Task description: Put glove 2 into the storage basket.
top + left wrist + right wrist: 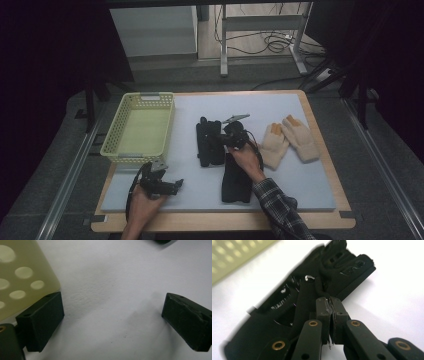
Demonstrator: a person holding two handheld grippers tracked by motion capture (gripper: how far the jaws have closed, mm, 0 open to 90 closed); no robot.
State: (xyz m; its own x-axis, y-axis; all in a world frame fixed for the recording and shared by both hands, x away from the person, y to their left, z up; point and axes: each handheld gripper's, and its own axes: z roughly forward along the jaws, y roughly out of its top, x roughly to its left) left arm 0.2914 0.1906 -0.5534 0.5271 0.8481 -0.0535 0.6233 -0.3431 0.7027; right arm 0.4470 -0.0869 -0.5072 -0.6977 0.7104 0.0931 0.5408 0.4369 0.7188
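Right claw [331, 315]: jaws closed on edge of black glove [209, 142], frame centre.
Left claw [167, 186]: wide open, empty, lower left.
Risk: thin pinch; glove may slip free.

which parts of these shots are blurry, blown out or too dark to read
High view: the room around the table falls to black, and the black glove is too dark for detail. Left gripper view: the basket is soft and close, the mat sharp, and soft shadows lie beside the jaws. Right gripper view: the mat is blown out white, the black glove blurred with small glints, and the basket a blur.
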